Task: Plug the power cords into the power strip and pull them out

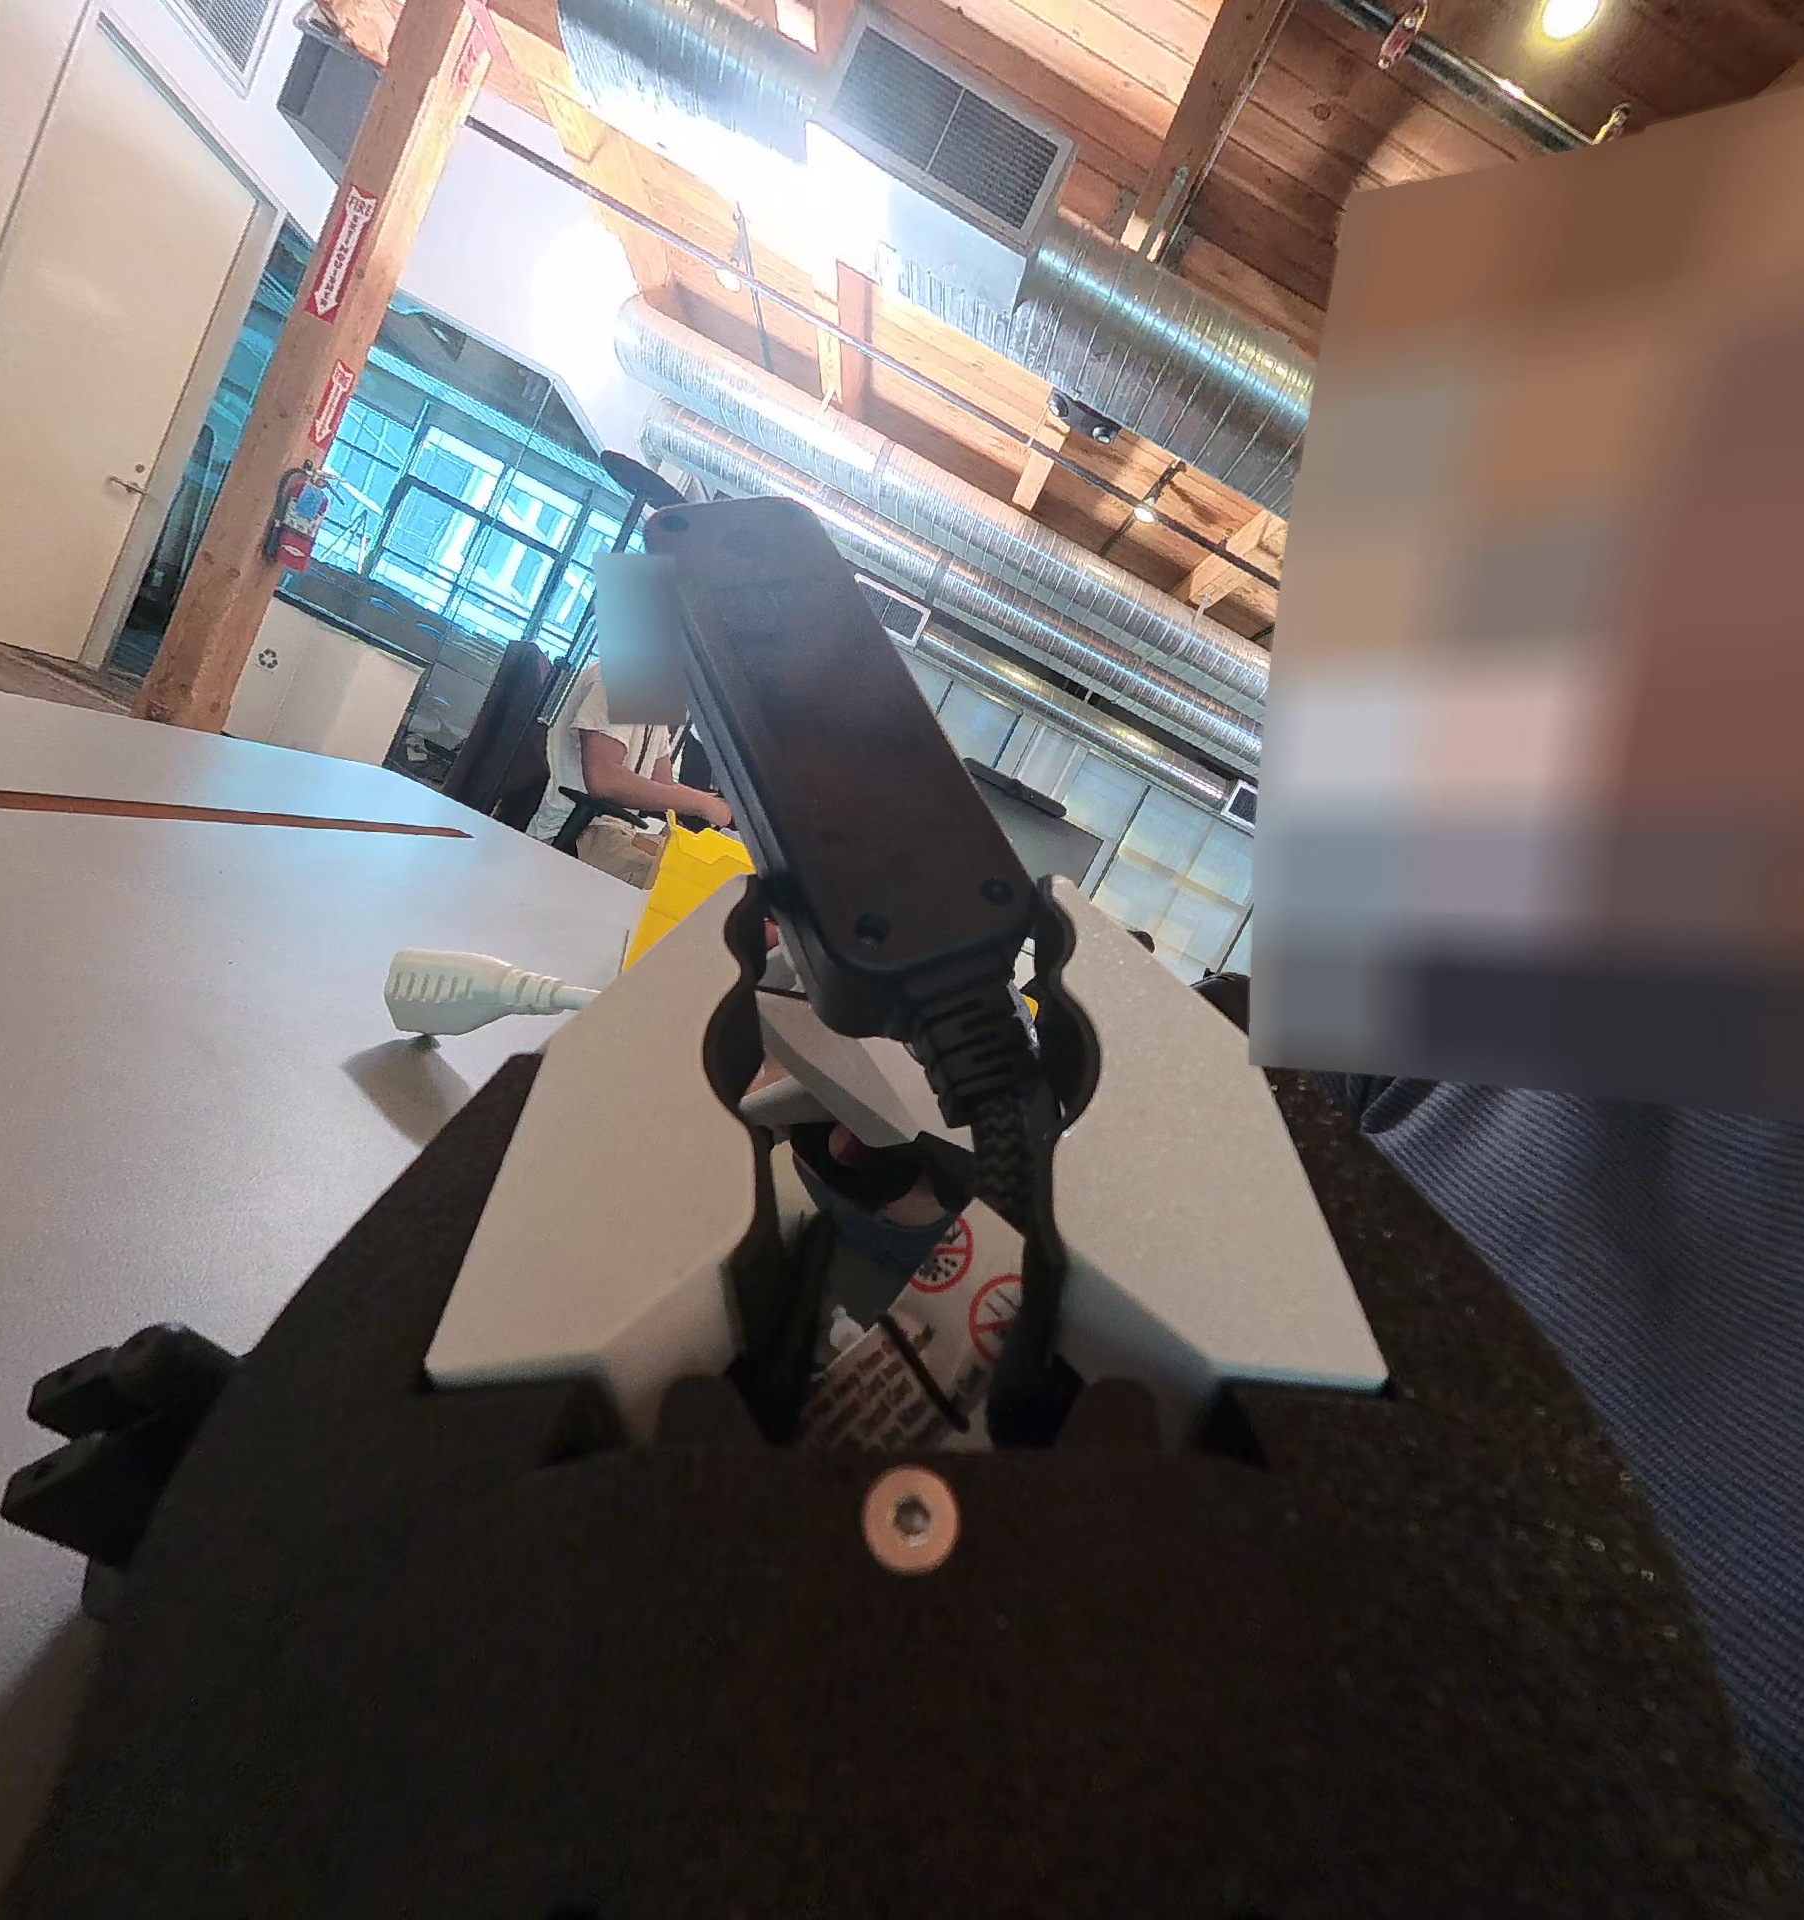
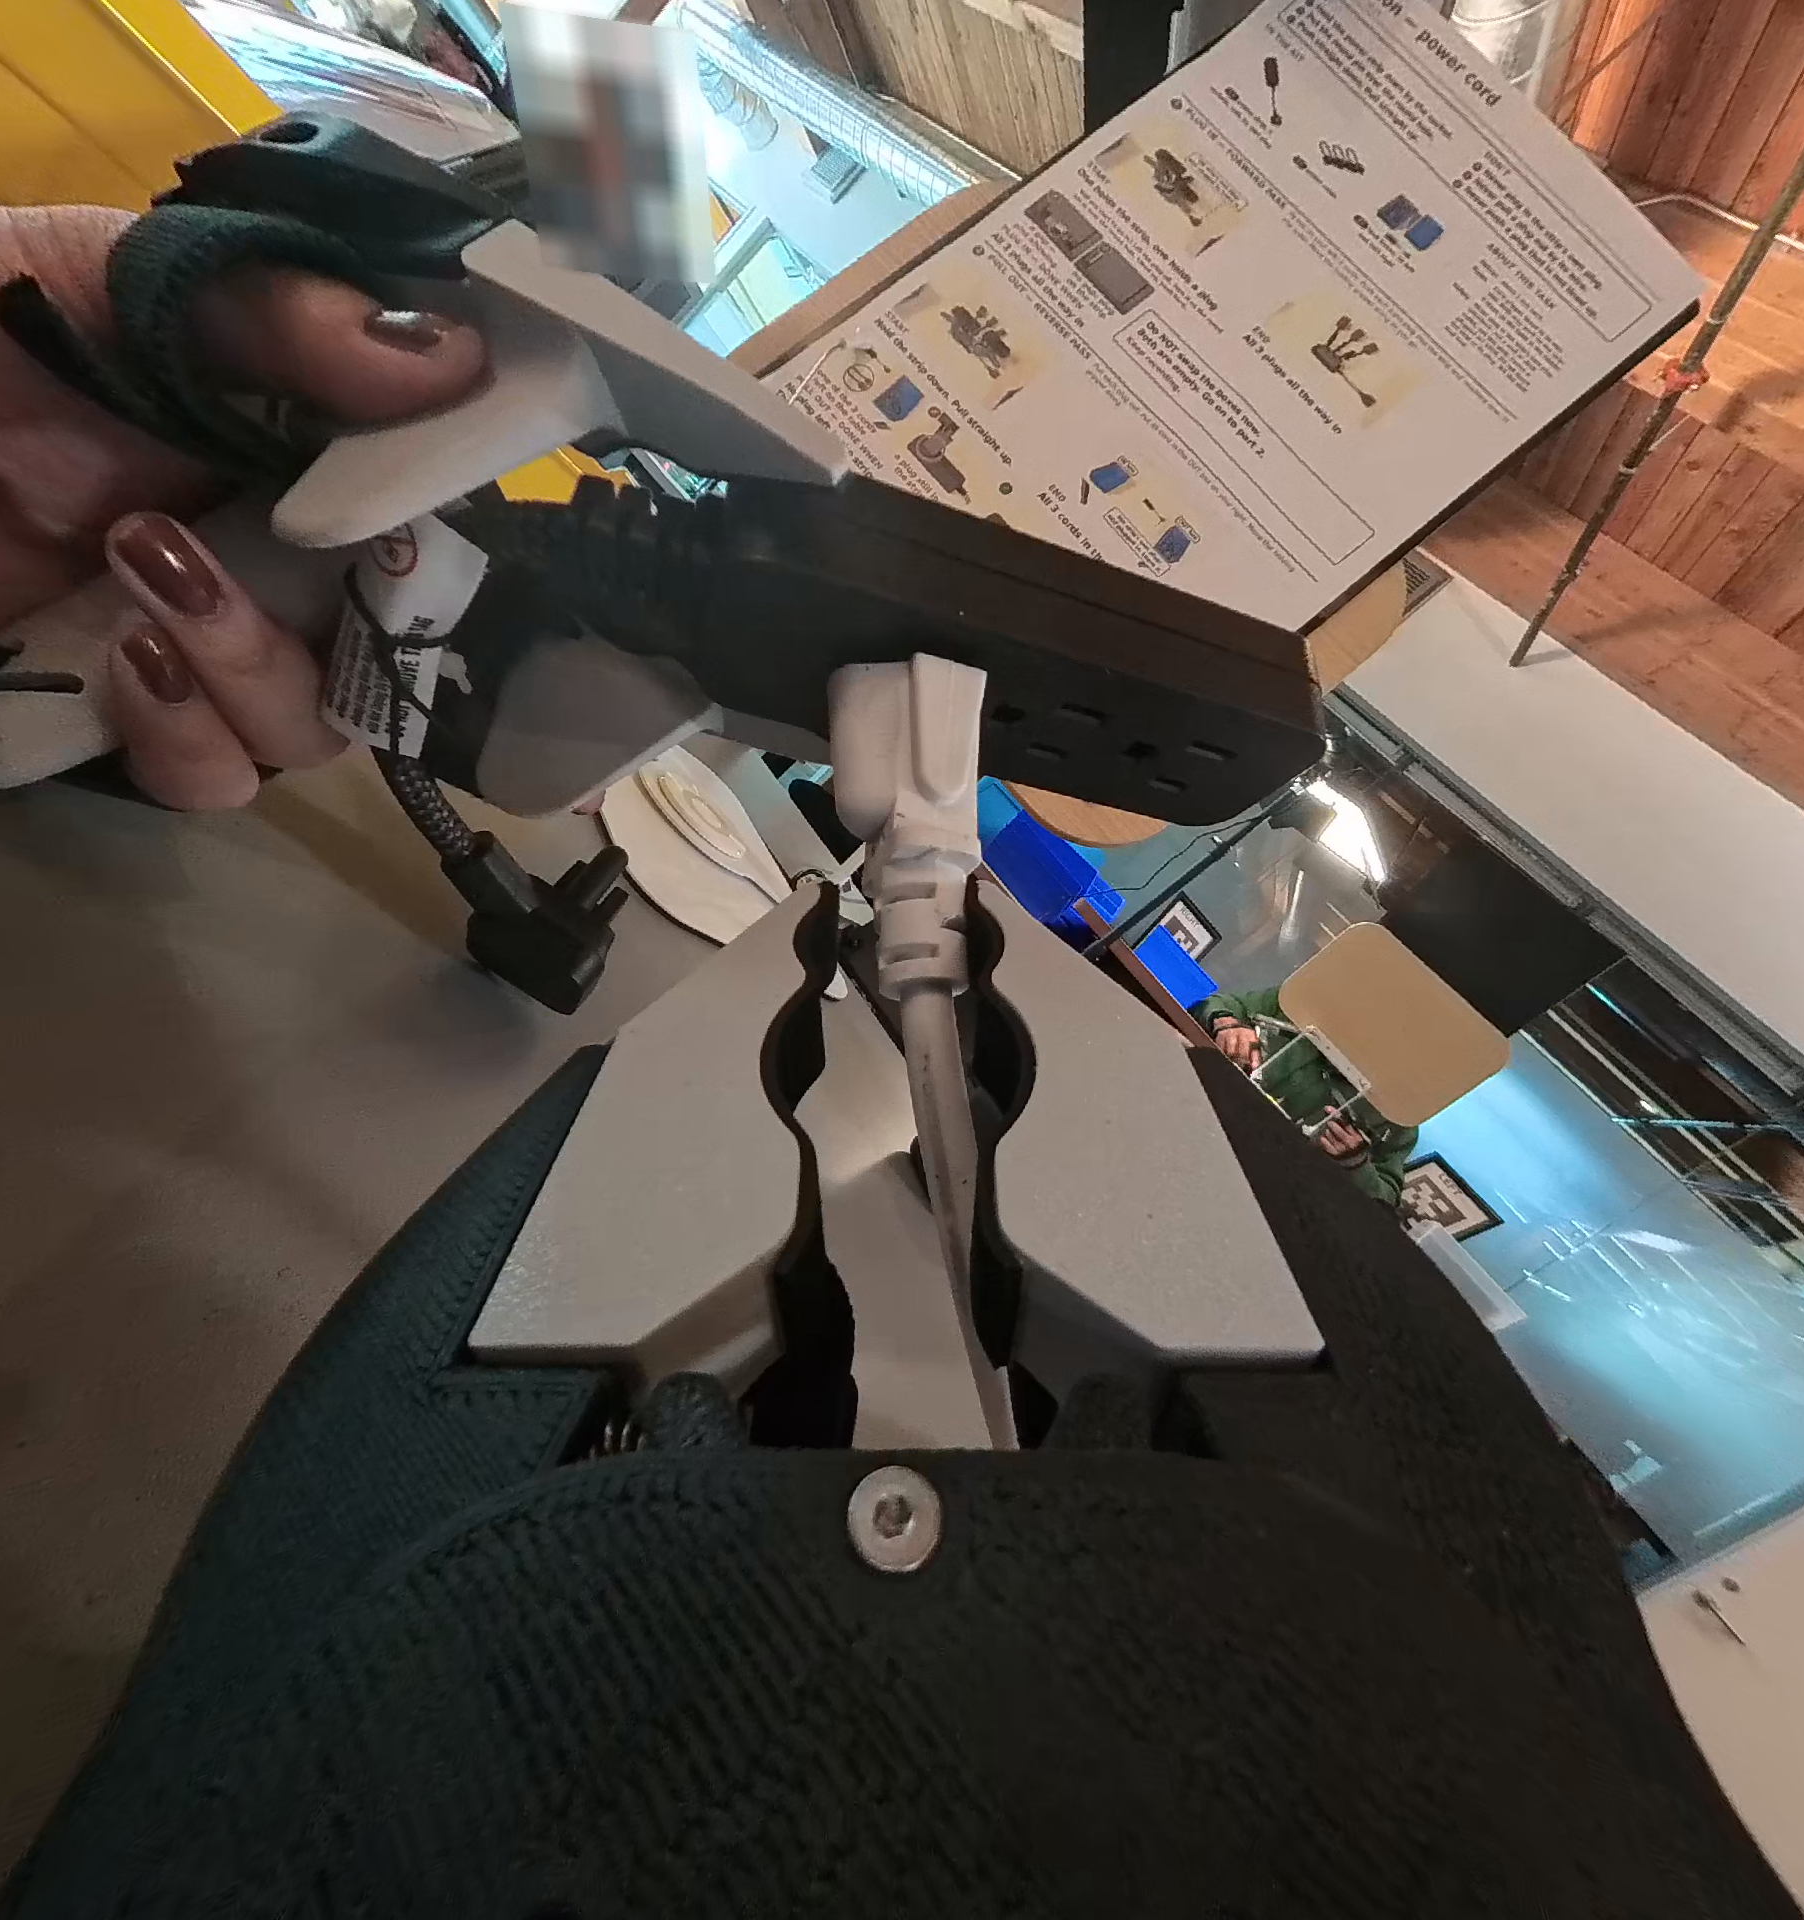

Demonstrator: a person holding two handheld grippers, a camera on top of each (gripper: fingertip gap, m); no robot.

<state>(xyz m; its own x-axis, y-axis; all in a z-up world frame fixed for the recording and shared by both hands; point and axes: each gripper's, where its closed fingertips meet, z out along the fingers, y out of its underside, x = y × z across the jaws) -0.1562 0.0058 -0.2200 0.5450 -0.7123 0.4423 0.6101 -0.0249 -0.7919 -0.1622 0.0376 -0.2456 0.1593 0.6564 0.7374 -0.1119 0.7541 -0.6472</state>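
Note:
My left gripper (image 1: 898,914) is shut on the cord end of a black power strip (image 1: 825,727) and holds it raised above the grey table (image 1: 202,1039), back face toward the left wrist camera. In the right wrist view the strip (image 2: 1033,644) shows its sockets, with the left gripper (image 2: 659,582) clamped on its end. A white plug (image 2: 903,738) sits in the socket nearest that end. My right gripper (image 2: 913,935) is closed around the plug's ribbed neck just below the strip, and the white cord runs back between its fingers.
A second white plug (image 1: 462,992) lies on the table to the left. The strip's own black plug (image 2: 545,935) hangs to the table. An instruction board (image 2: 1241,260) stands behind, with a blue bin (image 2: 1043,862) below it and a yellow bin (image 1: 690,883) beyond the table edge. Some 5 cm of space lies between my two pairs of fingers.

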